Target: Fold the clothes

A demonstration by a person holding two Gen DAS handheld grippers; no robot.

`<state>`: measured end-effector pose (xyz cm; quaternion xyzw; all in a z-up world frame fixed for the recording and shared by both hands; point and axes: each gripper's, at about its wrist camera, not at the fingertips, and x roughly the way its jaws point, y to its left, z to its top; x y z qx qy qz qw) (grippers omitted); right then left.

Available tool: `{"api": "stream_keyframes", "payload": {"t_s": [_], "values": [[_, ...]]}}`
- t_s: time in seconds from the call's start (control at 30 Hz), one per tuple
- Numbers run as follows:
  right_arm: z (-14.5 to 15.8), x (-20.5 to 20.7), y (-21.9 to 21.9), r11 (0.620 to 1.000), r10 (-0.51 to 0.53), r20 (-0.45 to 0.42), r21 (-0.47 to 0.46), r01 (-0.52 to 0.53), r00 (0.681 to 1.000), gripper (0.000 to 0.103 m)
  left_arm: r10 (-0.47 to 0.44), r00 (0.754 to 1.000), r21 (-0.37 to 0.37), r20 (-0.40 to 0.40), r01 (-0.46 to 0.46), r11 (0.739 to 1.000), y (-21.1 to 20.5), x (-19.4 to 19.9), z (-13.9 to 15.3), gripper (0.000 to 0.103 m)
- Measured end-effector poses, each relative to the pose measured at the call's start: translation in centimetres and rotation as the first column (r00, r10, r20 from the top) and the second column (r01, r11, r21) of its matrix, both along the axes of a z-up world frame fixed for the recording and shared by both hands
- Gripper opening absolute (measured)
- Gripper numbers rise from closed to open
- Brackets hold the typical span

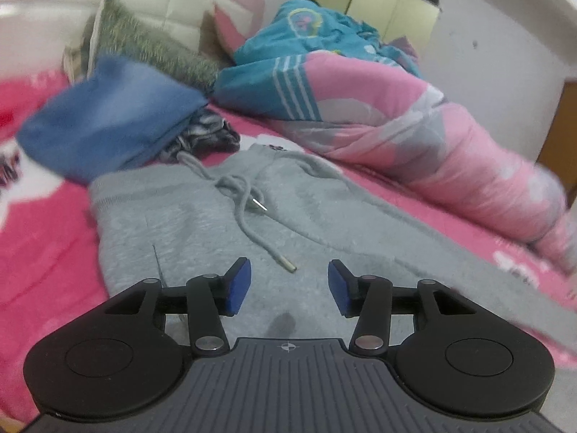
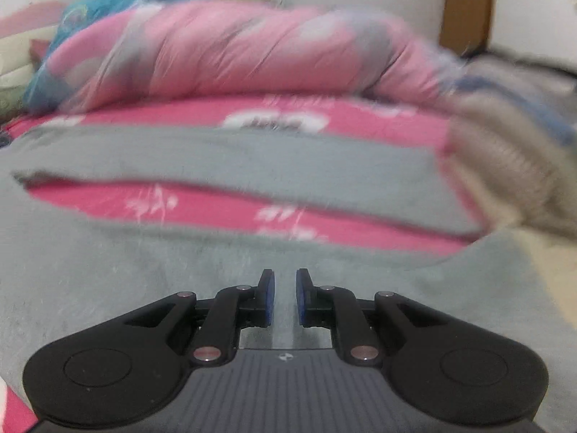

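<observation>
Grey sweatpants (image 1: 202, 223) lie flat on the pink bed sheet (image 1: 43, 252), waistband away from me, the drawstring (image 1: 249, 216) loose across the front. My left gripper (image 1: 288, 283) hovers just above the pants with its jaws open and nothing between the blue pads (image 1: 238, 285). In the right wrist view the sweatpants (image 2: 144, 288) fill the foreground, one leg stretching across with a strip of sheet (image 2: 252, 216) showing. My right gripper (image 2: 285, 290) is nearly closed, and grey cloth fills the narrow gap between its pads.
A blue garment (image 1: 108, 115) and a dark patterned one sit behind the waistband. A rolled pink quilt (image 1: 432, 137) and teal blanket (image 1: 288, 36) line the far side by the wall. A ribbed knit garment (image 2: 512, 173) lies at the right. A pillow (image 1: 144, 39) leans on the headboard.
</observation>
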<state>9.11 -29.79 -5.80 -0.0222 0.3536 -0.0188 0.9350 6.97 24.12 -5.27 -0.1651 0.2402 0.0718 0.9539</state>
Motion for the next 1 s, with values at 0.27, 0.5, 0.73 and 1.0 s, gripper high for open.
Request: {"api": "stream_keyframes", "payload": {"t_s": [0.27,0.5,0.73,1.0], "values": [[1.8,-4.2,-11.4,0.901,-0.433,0.039,0.011,0.433,0.9,0.014,-0.027,0.998,0.087,-0.059,0.032,0.996,-3.6,-0.7,0.1,0.047],[1.5,-10.5,0.5,0.991,0.071,0.136,0.1,-0.085,0.988,0.013,-0.144,0.96,0.164,-0.24,0.186,0.969,-10.5,0.0,-1.2,0.047],[-0.7,-16.6,1.6,0.994,0.06,-0.034,0.091,-0.057,0.998,0.014,-0.146,0.939,0.184,-0.31,0.21,0.96,-12.7,-0.4,-3.0,0.052],[2.3,-13.6,7.0,0.979,0.167,0.113,0.1,-0.178,0.98,0.014,-0.115,0.936,0.219,-0.331,0.195,0.956,-13.5,0.0,-2.8,0.056]]}}
